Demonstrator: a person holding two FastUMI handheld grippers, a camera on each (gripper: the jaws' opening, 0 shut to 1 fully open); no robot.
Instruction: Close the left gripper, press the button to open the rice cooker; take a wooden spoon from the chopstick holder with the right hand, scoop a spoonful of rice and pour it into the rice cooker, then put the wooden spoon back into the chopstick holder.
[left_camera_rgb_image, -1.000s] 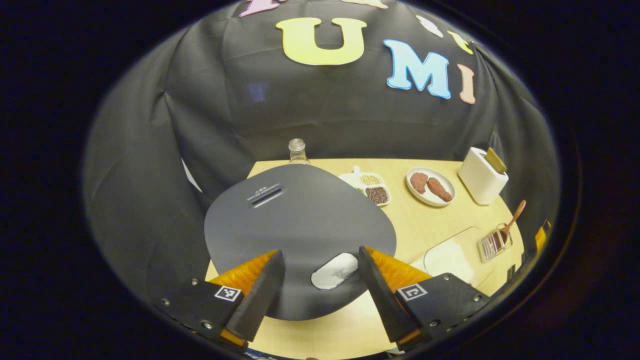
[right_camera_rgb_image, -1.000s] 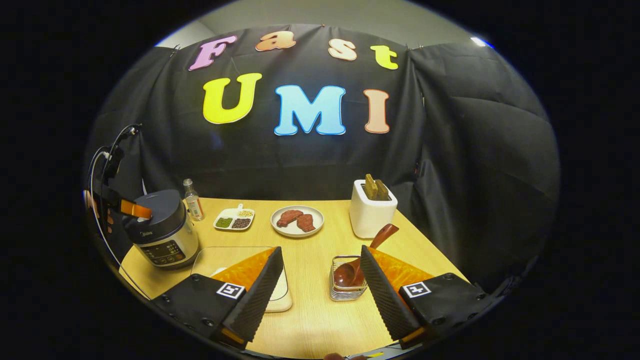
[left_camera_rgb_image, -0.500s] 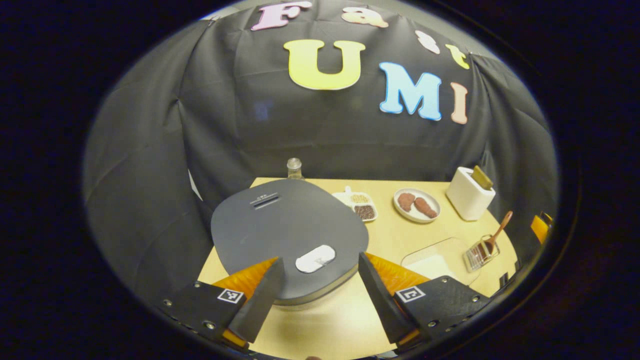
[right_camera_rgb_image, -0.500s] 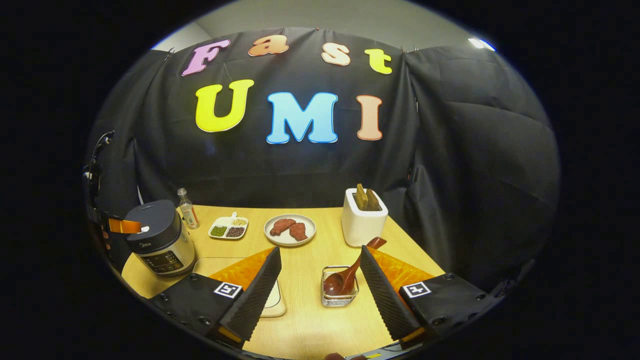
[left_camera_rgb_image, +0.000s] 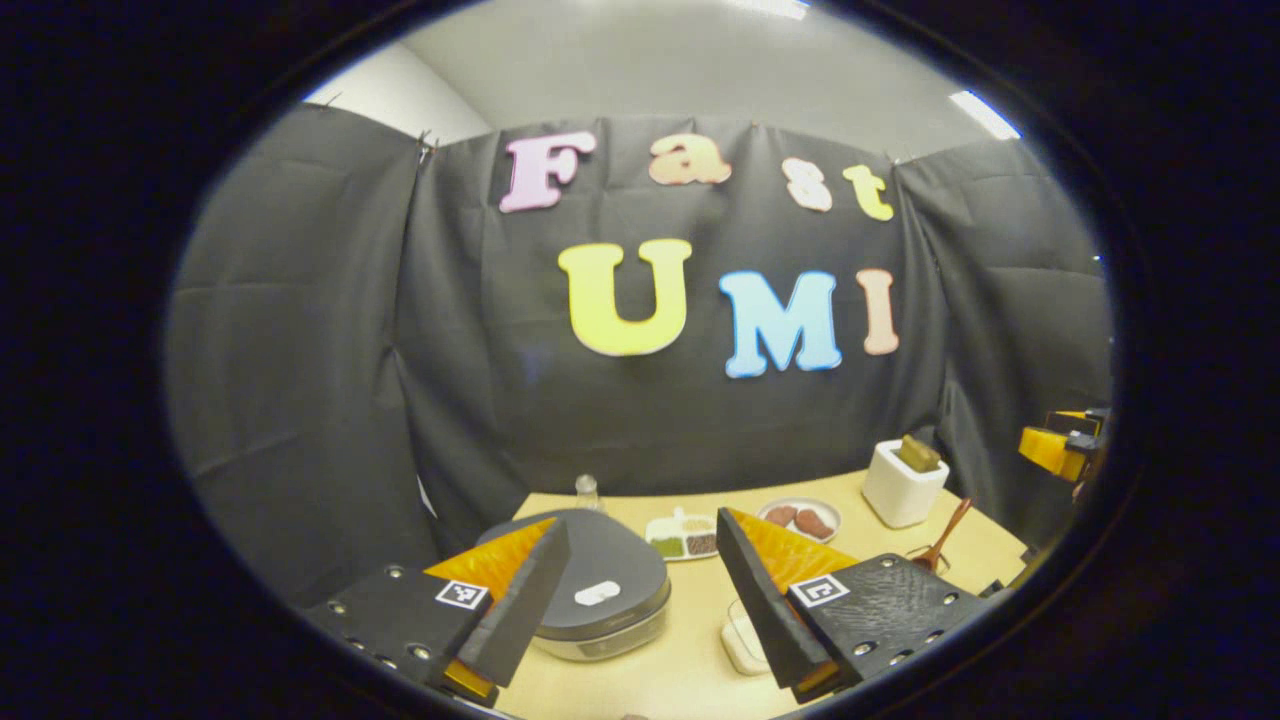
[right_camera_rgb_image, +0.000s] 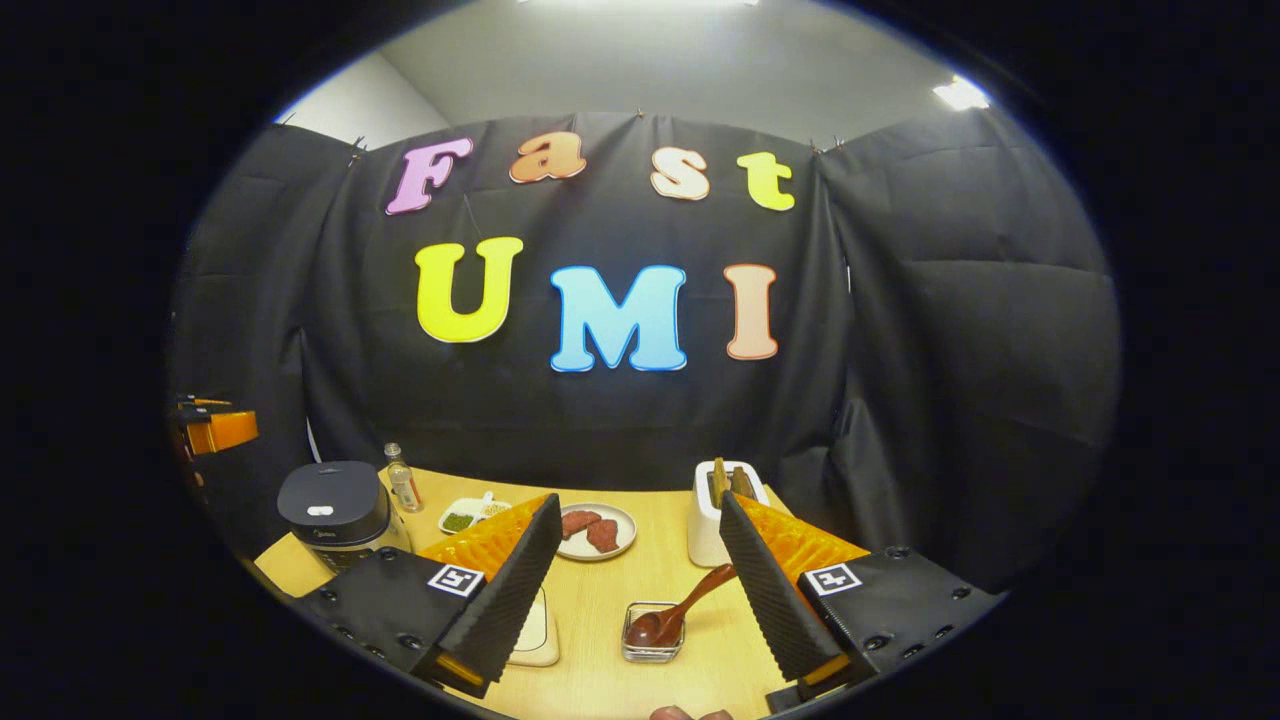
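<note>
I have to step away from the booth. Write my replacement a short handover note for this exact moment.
Left gripper: open, holding nothing, above the rice cooker.
Right gripper: open, holding nothing, above the table.
Rice cooker lid is shut.
Wooden spoon sits in the chopstick holder, rice tray beside it.
Left to do: press the button, take the spoon, scoop, pour, return the spoon.

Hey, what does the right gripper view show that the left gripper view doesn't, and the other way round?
Right gripper view: the open right tongs frame the chopstick holder, with the wooden spoon bowl-down inside it.
Left gripper view: the open left tongs frame the rice cooker, its lid shut, and the rice tray beside it.
Both: the rice cooker, bottle, divided dish, plate and toaster on the table.
</note>
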